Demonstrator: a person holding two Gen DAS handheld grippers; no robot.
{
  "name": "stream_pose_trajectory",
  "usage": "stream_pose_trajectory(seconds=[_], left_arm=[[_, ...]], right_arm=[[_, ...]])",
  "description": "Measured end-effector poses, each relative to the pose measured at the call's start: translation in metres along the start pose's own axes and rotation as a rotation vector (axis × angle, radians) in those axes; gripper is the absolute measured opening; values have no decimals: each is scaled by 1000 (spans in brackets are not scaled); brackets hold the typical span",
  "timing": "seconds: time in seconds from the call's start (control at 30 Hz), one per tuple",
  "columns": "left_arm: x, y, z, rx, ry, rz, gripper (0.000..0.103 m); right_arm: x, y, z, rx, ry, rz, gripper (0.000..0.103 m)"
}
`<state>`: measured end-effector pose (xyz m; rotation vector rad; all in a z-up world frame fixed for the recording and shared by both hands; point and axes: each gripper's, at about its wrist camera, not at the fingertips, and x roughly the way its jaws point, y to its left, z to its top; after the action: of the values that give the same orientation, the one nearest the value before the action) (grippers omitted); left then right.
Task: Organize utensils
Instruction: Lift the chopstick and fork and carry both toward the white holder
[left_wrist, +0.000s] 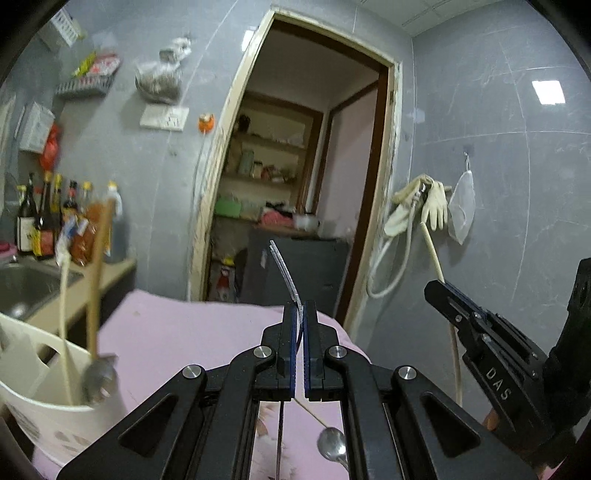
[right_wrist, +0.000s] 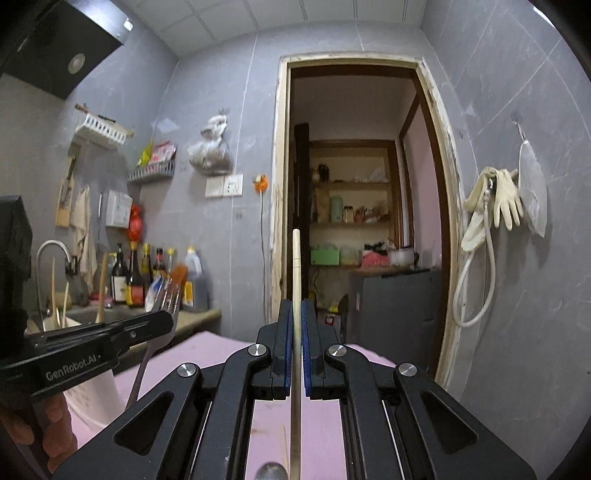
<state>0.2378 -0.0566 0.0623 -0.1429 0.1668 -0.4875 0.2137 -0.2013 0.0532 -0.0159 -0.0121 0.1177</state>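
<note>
My left gripper (left_wrist: 301, 308) is shut on a metal fork (left_wrist: 286, 275), whose tines curve up past the fingertips and whose handle hangs down below the jaws. To its right, my right gripper (left_wrist: 434, 290) is shut on a cream chopstick (left_wrist: 432, 243) that stands nearly upright. The right wrist view shows the same chopstick (right_wrist: 295, 258) between the closed right gripper (right_wrist: 295, 306), with the left gripper (right_wrist: 168, 321) and its fork (right_wrist: 168, 295) at the left. A white utensil holder (left_wrist: 48, 428) at lower left holds a chopstick (left_wrist: 64, 314) and a wooden-handled ladle (left_wrist: 98, 280). A metal spoon (left_wrist: 332, 445) lies on the pink cloth (left_wrist: 184, 332).
A steel sink (left_wrist: 26, 284) and several sauce bottles (left_wrist: 48, 221) stand on the counter at the left. Ahead is an open doorway (left_wrist: 295, 166) with shelves behind it. Rubber gloves (left_wrist: 432, 203) and a hose hang on the right wall. A hand (right_wrist: 55, 424) grips the left tool.
</note>
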Motion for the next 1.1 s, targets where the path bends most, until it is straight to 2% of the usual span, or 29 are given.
stream_pose_trajectory(seconds=[0.33,0.6,0.83,0.97,1.1], left_arm=[[-49,36,42,13,-133,75,1],[-86,87,74,-7,-178,172,1],[-114,150,86,-68,-237,266,1],[-122,183,83,-128,-259,273,1],[-123,210,76,-196,-280,266,1]], right_arm=[[0,38,38,17,-92,79,2],[14,85,68,68,-149,200,2],[37,122,80,203,-173,316,2],[54,141,76,281,-162,364,2],[68,153,68,339,-147,374,2]])
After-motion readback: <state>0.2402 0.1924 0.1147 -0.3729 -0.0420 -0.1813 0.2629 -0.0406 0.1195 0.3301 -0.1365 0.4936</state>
